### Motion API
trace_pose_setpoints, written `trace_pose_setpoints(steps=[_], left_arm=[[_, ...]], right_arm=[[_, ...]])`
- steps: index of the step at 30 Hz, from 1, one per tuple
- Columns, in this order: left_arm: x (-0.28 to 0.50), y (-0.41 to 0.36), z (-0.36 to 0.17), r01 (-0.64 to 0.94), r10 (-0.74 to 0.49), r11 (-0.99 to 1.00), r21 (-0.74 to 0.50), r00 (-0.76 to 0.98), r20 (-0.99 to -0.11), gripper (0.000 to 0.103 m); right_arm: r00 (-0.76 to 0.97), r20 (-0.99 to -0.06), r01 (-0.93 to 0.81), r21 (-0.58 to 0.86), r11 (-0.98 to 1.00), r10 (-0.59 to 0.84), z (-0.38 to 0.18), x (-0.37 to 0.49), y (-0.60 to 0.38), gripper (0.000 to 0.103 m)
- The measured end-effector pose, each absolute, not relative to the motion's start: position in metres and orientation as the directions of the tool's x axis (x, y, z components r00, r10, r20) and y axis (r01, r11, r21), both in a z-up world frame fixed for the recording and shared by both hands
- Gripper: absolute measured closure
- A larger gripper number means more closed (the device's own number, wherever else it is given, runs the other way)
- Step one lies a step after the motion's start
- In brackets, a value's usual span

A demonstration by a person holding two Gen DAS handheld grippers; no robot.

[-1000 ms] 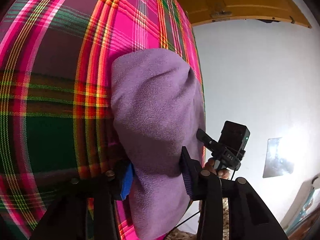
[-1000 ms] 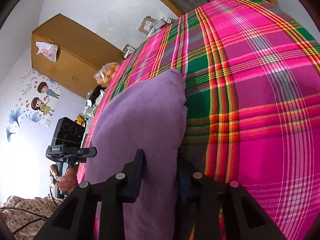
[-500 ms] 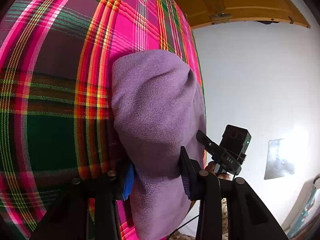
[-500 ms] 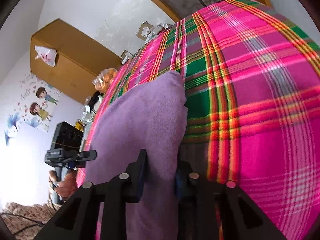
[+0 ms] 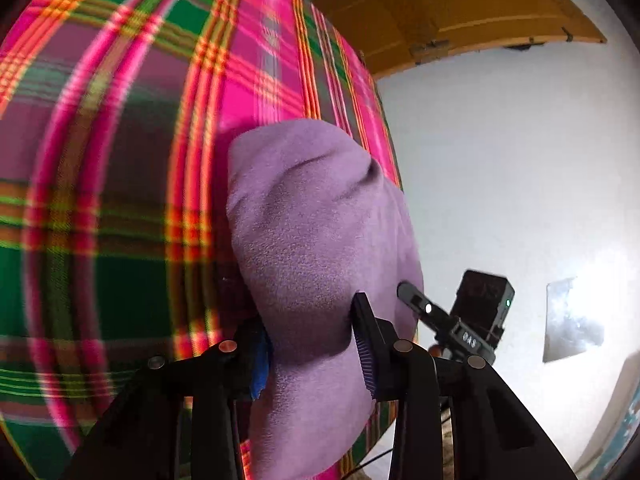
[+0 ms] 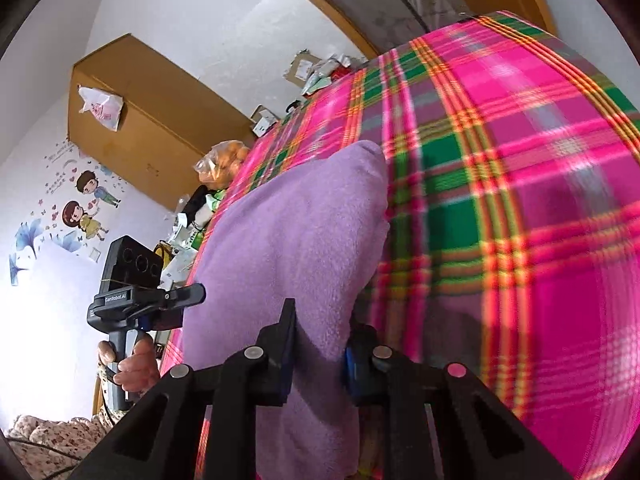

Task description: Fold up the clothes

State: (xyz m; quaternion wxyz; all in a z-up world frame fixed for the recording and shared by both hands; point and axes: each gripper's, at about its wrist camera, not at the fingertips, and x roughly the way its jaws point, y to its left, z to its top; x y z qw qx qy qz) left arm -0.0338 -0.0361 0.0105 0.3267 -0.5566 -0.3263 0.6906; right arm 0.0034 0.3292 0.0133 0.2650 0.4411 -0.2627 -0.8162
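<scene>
Both jaws have just been closing: left gripper [image 5: 312, 344] and right gripper [image 6: 318, 350] each clamp the near edge of the purple cloth [image 5: 320, 232] on the plaid blanket [image 5: 120, 160]; fold barely begun, I reckon.

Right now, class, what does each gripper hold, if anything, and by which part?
Both hold the same purple fleece garment: the left gripper and the right gripper each pinch its bunched near end, their jaws having just been closing on it.
</scene>
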Motion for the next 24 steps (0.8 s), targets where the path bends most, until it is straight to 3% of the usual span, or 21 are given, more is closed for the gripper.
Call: trace_pose_setpoints(steps=[24], left_arm=[[-0.135,-0.121,0.027,0.0,0.635,-0.719,-0.695,-0.407,-0.657,0.065]], right_arm=[[-0.444,-0.589,0.291,0.618,-0.73,-0.675,0.024,-0.119,0.219,0.083]])
